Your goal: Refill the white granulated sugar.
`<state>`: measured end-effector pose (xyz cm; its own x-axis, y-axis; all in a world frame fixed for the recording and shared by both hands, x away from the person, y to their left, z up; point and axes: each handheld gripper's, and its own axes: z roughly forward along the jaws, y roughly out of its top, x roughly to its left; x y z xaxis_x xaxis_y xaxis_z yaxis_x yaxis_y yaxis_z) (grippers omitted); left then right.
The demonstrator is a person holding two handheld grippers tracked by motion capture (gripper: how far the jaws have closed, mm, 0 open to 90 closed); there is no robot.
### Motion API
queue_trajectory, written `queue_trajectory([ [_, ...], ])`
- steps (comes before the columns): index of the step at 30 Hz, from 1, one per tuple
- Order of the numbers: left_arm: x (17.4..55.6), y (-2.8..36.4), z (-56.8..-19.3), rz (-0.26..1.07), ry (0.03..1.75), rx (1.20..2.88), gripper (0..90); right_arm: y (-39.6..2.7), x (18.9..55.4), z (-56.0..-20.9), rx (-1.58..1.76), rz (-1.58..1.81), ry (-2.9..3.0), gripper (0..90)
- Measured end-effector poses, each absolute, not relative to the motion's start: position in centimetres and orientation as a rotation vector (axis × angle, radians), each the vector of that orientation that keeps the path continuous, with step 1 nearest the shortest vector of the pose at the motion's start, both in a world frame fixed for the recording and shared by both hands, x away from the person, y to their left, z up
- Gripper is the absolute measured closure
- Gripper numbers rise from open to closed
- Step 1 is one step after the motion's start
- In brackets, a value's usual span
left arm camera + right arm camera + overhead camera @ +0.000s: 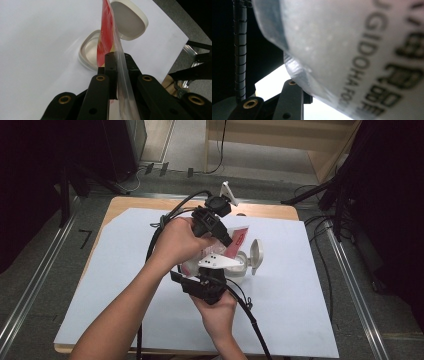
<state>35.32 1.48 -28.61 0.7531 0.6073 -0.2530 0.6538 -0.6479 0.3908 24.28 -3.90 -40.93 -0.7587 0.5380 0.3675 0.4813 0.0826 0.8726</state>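
Observation:
A red and white pouch (236, 239) hangs upright over an open white jar (239, 271), and my left gripper (226, 242) comes down from the upper left, shut on the pouch's clear edge. In the left gripper view the pouch (106, 32) stands just above the jar's rim (86, 50), with the hinged lid (130, 20) flipped back behind it. My right gripper (224, 273) reaches up from below and is shut on the jar's side. In the right gripper view the translucent jar wall (342, 50) with dark lettering sits close against one black finger (290, 100).
A white sheet (300, 295) covers the small wooden table (125, 202). Black cables (250, 315) trail from both grippers across the sheet toward the front edge. Dark stands and cables crowd the floor to the right (345, 195).

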Motion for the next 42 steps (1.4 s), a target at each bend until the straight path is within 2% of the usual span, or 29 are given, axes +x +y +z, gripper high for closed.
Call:
queue_trajectory([
  [23, 35.53, 1.35, -28.56, -0.192, 0.947, 2.494, 85.2, -4.03, 23.8, -40.69, 1.064, 1.79, 2.275, 65.5],
  [34, 35.27, 1.33, -28.33, -0.159, 0.932, 2.491, 85.2, -3.95, 23.73, -40.67, 1.06, 1.782, 2.267, 65.3],
  [38, 35.27, 1.19, -28.13, -0.135, 0.929, 2.497, 85.2, -3.9, 23.83, -40.57, 1.055, 1.8, 2.259, 62.6],
  [42, 35.23, 0.86, -27.91, -0.125, 0.926, 2.512, 85.2, -3.99, 23.86, -40.39, 1.053, 1.796, 2.256, 65.1],
])
